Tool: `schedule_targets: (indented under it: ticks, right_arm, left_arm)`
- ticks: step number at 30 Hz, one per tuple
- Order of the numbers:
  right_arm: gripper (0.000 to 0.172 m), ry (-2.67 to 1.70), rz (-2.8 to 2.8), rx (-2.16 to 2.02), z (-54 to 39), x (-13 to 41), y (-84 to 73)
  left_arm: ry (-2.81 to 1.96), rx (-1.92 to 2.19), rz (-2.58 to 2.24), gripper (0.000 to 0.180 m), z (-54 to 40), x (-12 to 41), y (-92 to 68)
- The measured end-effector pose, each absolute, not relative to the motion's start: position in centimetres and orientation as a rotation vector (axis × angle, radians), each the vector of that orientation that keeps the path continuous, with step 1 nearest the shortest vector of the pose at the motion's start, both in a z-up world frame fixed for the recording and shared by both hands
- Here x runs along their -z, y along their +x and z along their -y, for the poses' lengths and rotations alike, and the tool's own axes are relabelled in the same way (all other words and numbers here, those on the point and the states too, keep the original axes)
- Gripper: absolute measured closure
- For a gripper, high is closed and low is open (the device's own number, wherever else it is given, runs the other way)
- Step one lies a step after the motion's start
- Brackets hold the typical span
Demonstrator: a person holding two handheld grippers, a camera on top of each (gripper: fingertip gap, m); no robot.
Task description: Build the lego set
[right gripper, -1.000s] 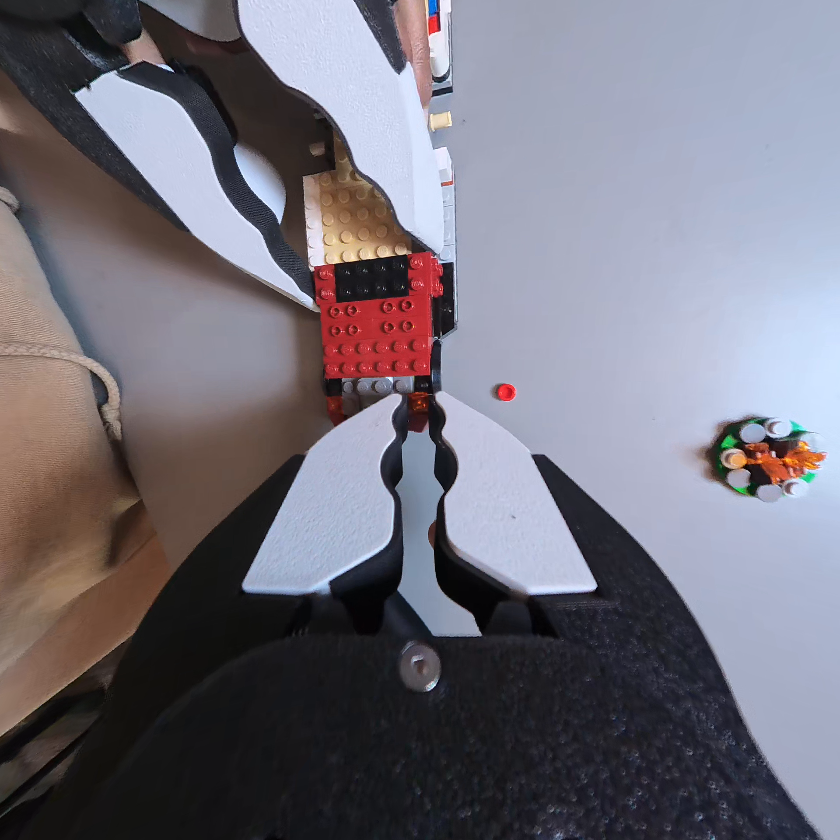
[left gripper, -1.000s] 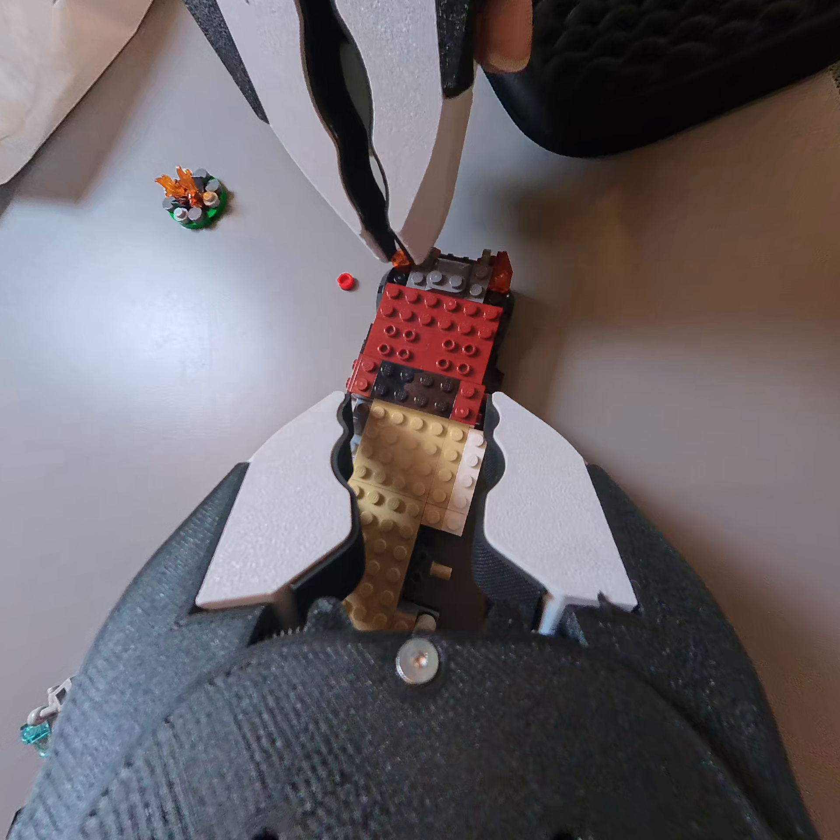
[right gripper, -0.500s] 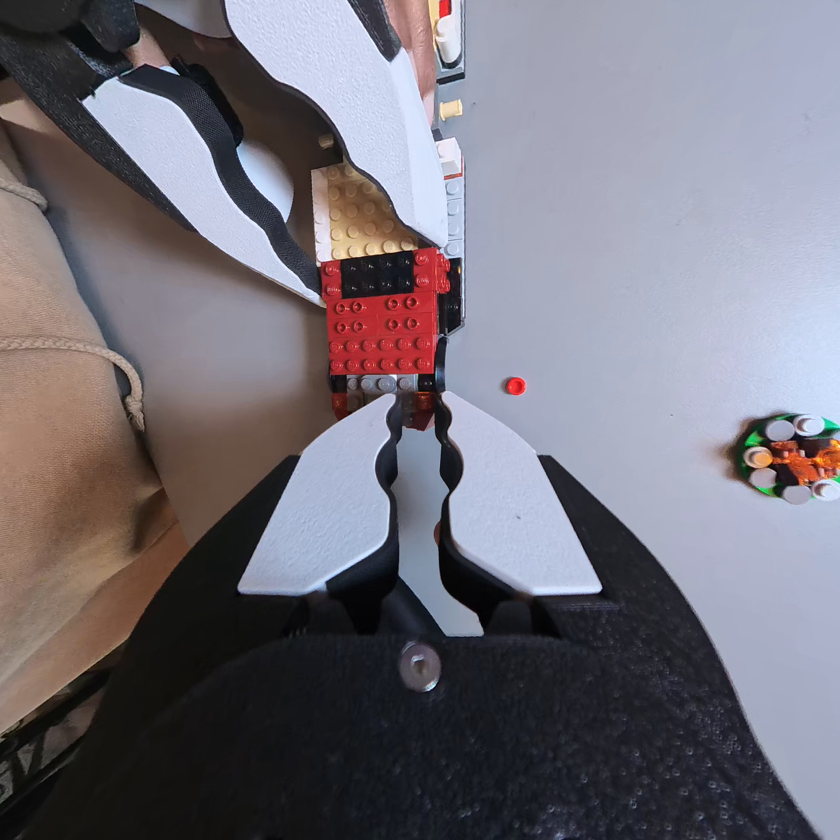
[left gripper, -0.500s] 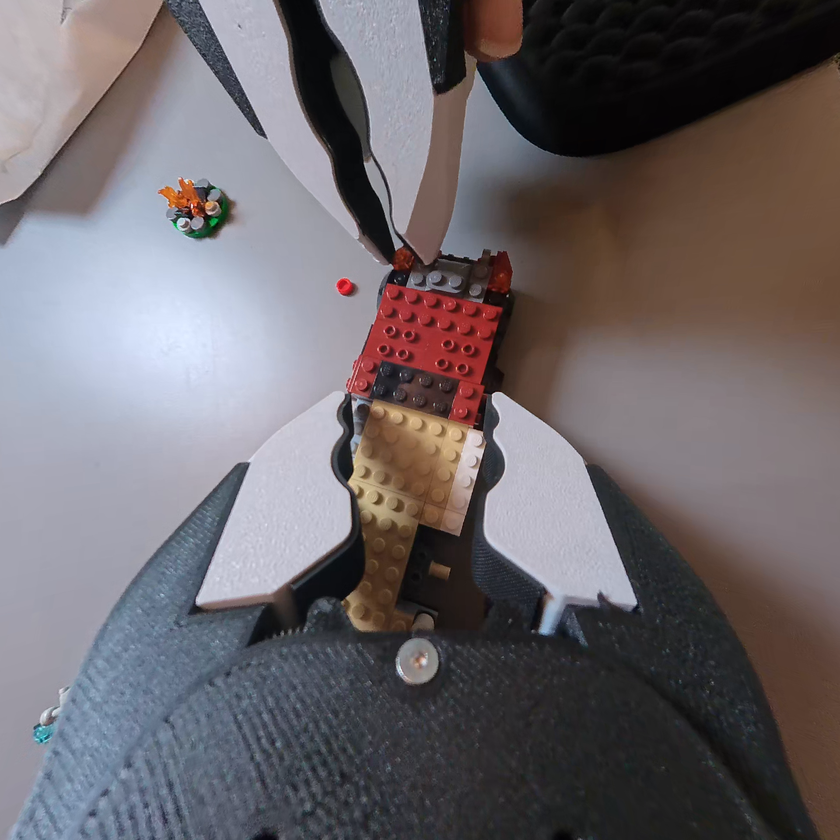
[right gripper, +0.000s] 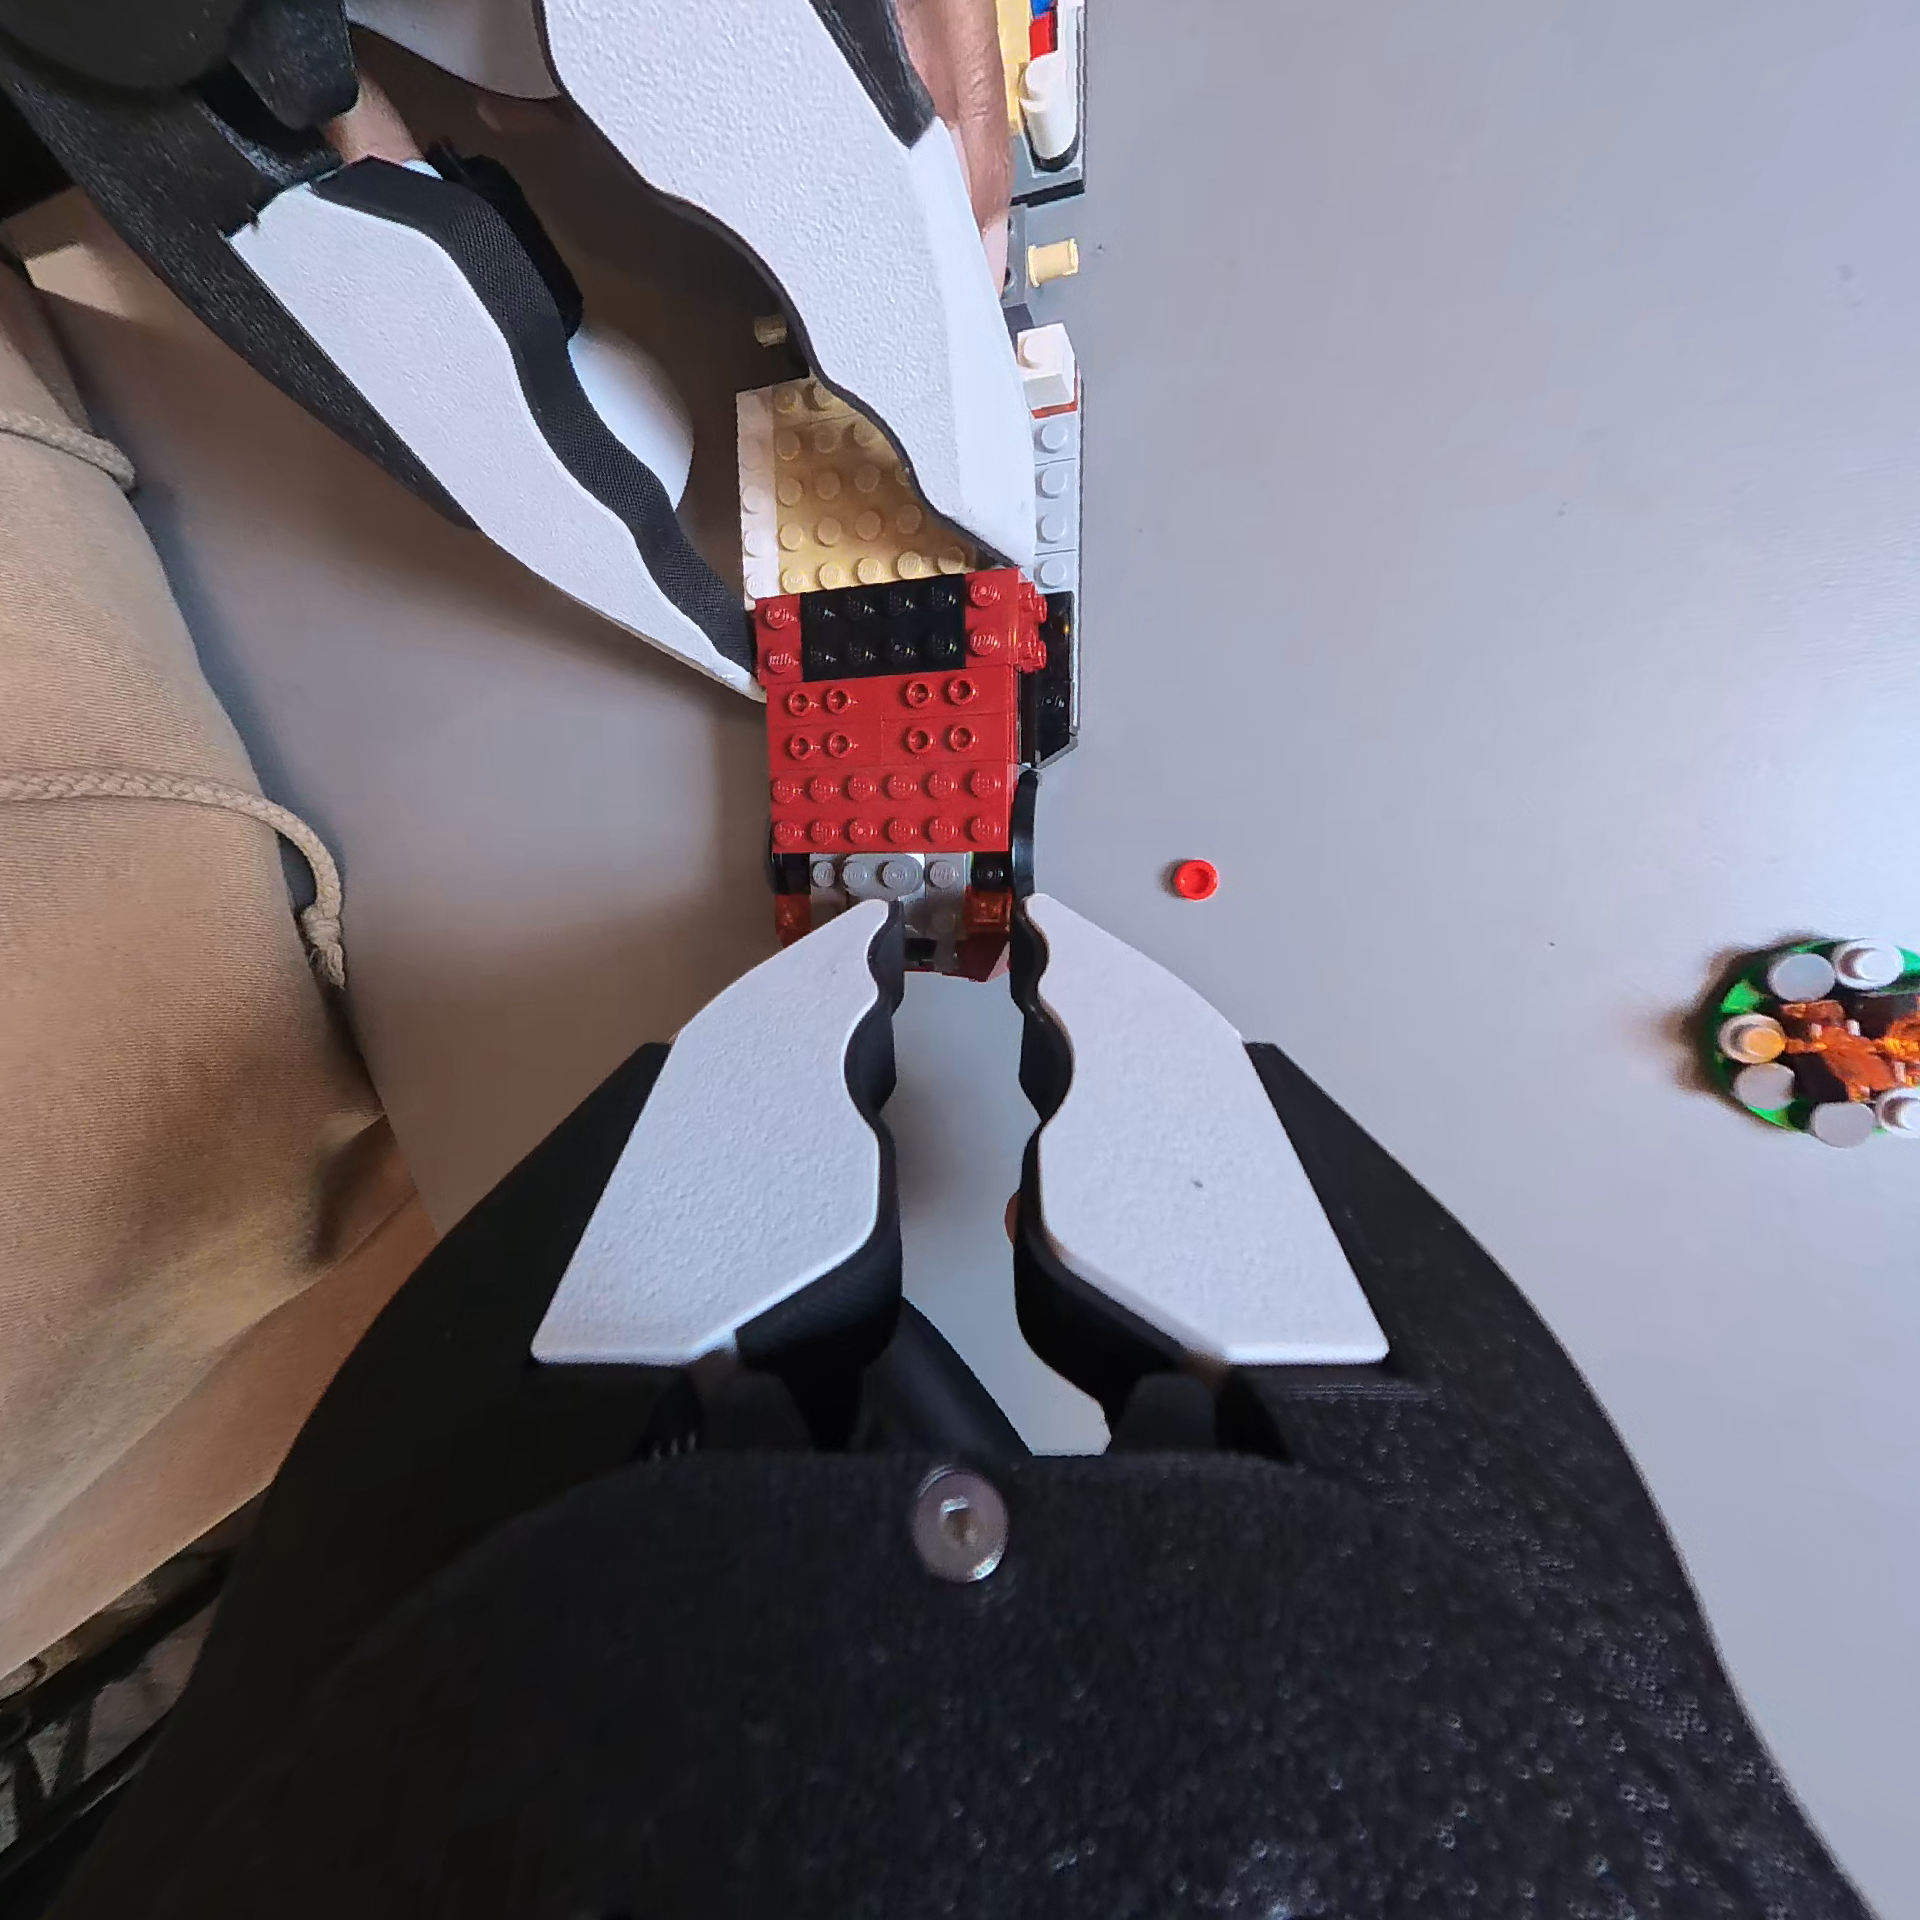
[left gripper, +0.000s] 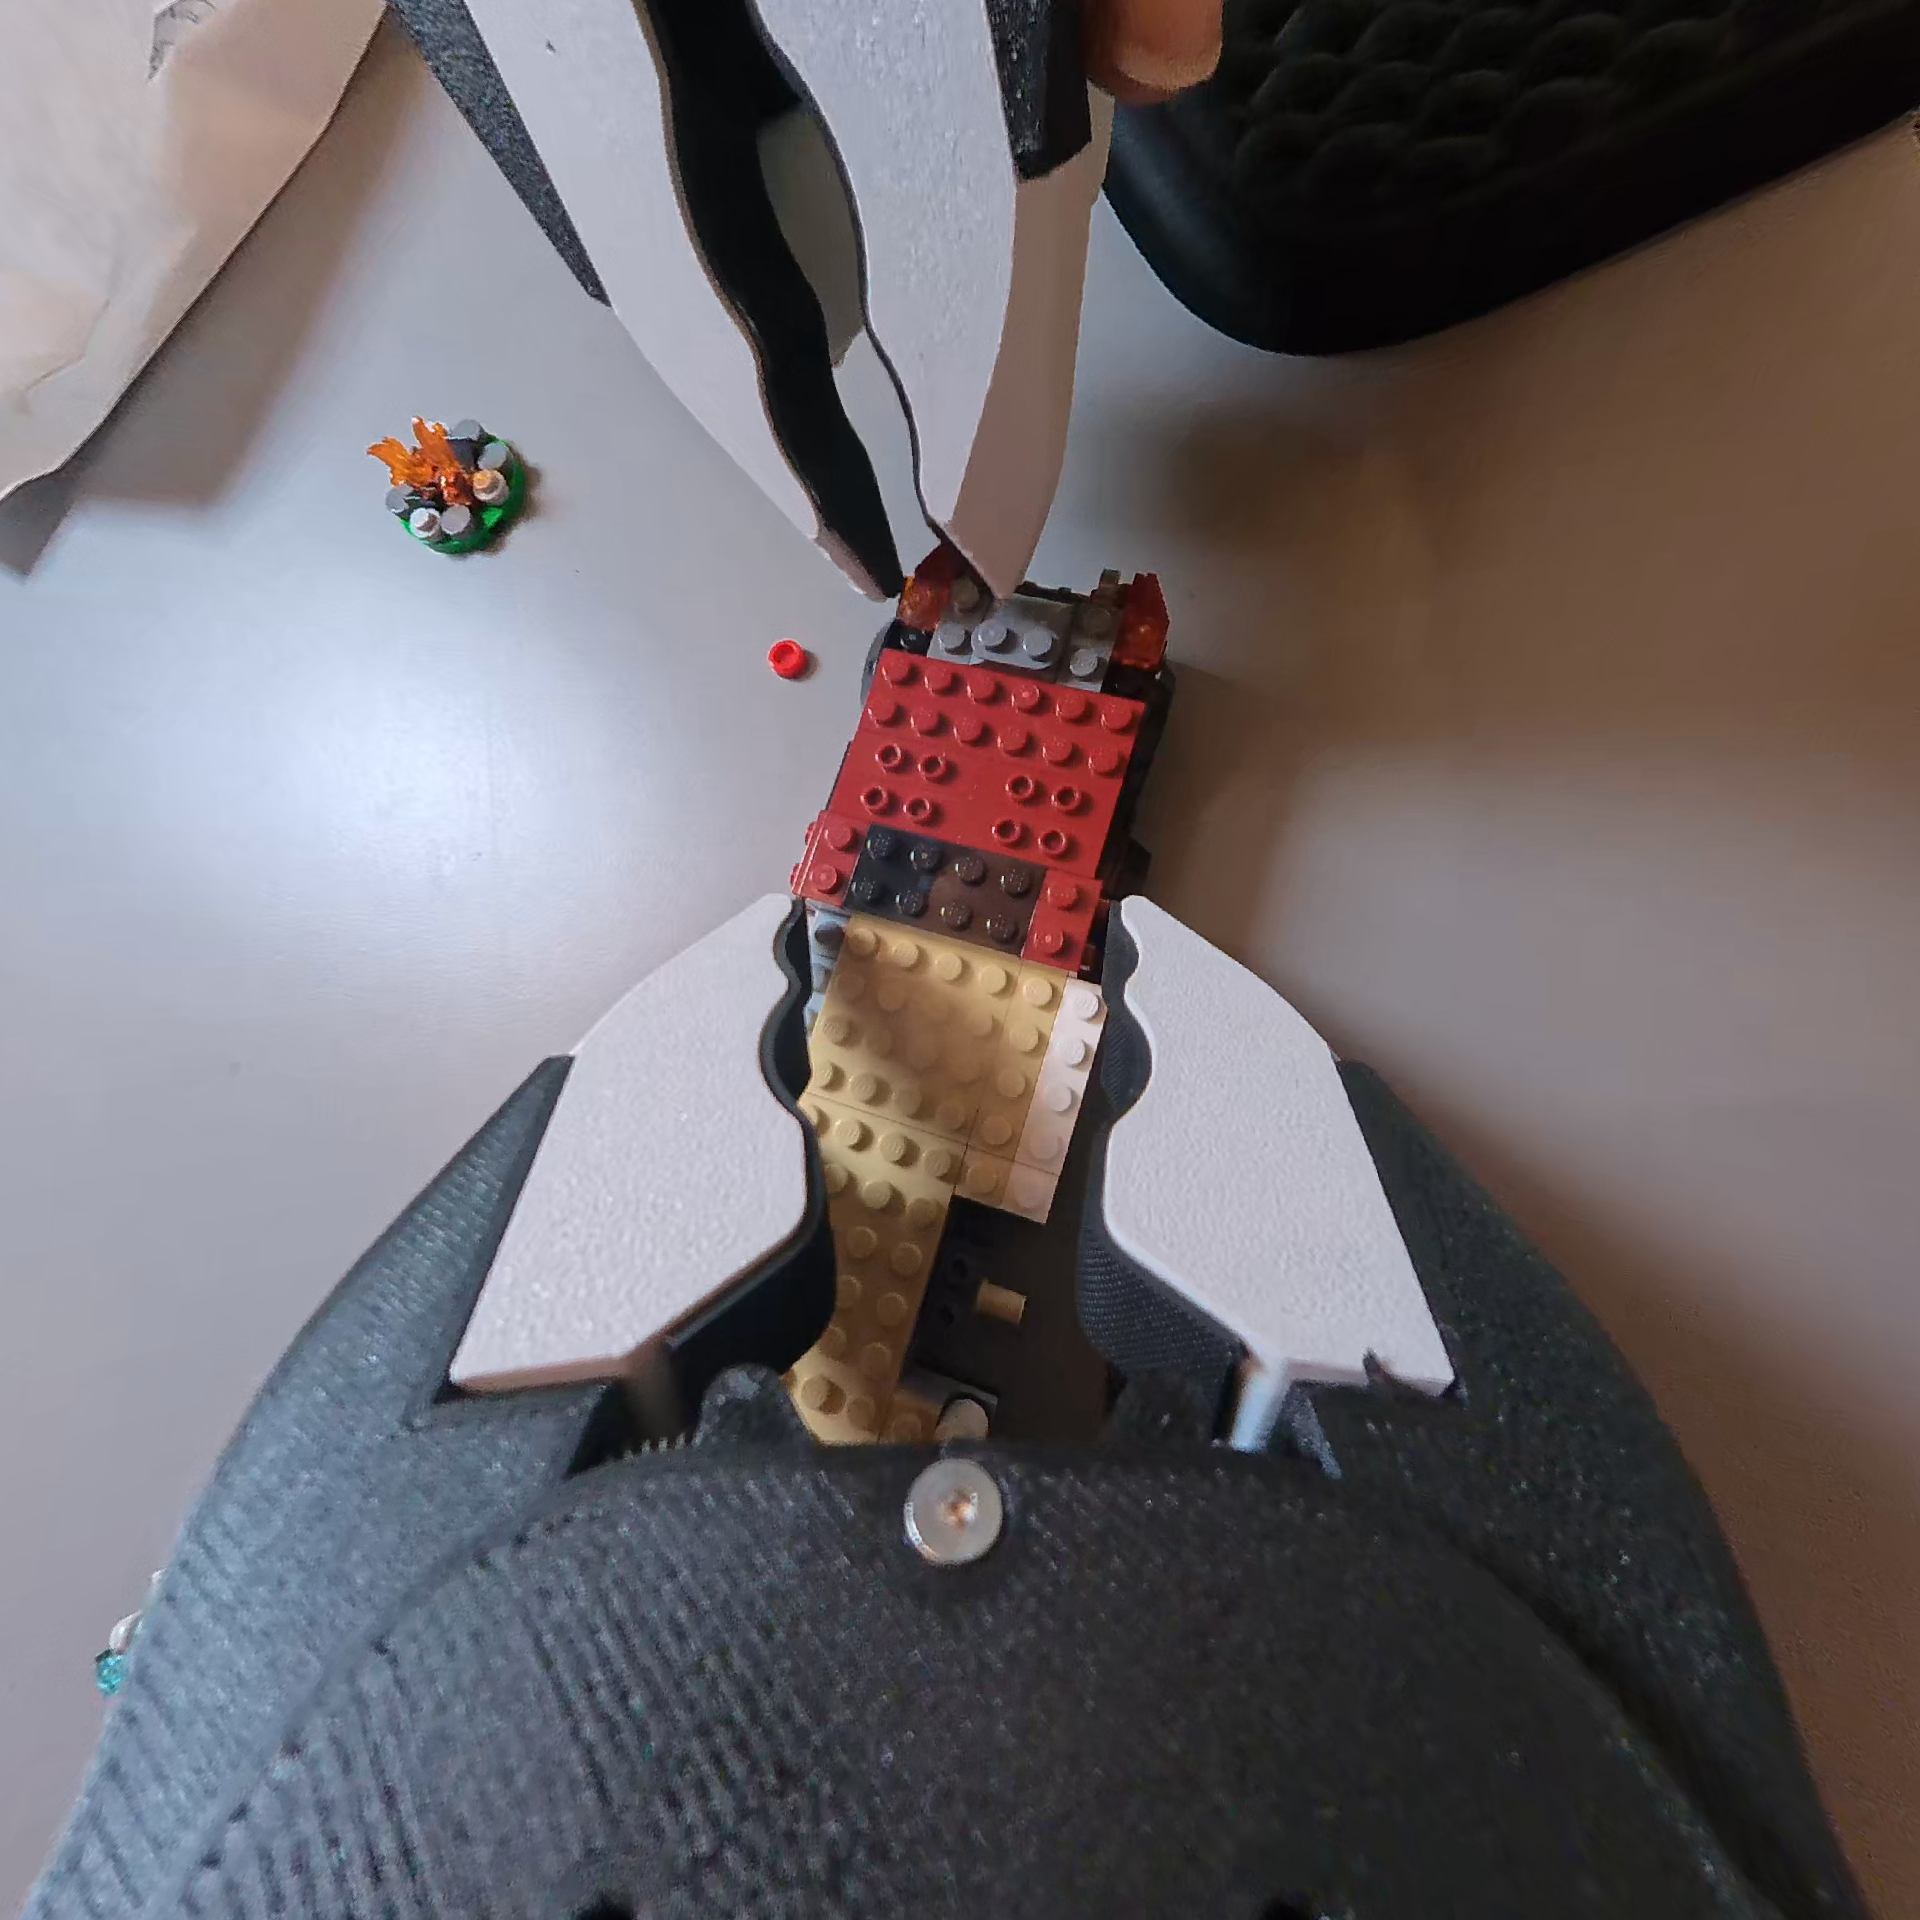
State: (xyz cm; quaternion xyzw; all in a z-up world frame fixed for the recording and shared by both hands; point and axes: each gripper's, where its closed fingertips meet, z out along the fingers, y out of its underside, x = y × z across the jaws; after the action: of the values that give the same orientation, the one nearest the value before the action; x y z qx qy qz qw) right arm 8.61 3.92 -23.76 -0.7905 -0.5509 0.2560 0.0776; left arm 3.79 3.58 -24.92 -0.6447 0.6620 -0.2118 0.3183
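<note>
Left tongs clamp my brick model steady at its tan end, while right tongs, part-open, straddle its far-end orange piece unpinched.

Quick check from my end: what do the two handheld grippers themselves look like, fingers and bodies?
Both match. The left gripper has broad, pale grey fingers with wavy black pads on the inner edges, set in a dark, coarsely textured body with a silver screw at its centre. The right gripper has the same pale fingers, black wavy pads, black pebbled body and a centre screw. No cables or markings show.
</note>
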Motion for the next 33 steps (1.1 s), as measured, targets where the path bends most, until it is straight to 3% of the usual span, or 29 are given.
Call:
schedule_targets:
  ticks: [6, 14, 33]
  right_arm:
    - [0.153, -2.358, 1.631, -0.770, -4.17, 23.41, 8.66]
    - [0.172, -2.346, 1.659, -0.726, -4.61, 23.59, 8.44]
    - [0.171, -2.371, 1.809, -0.511, -4.42, 23.95, 8.97]
  left_arm:
    - [-1.693, 0.554, -1.744, 0.127, -3.56, 24.91, 3.78]
    - [-1.689, 0.548, -1.745, 0.127, -3.55, 24.90, 3.78]
    - [-1.702, 0.527, -1.750, 0.133, -3.53, 24.94, 3.69]
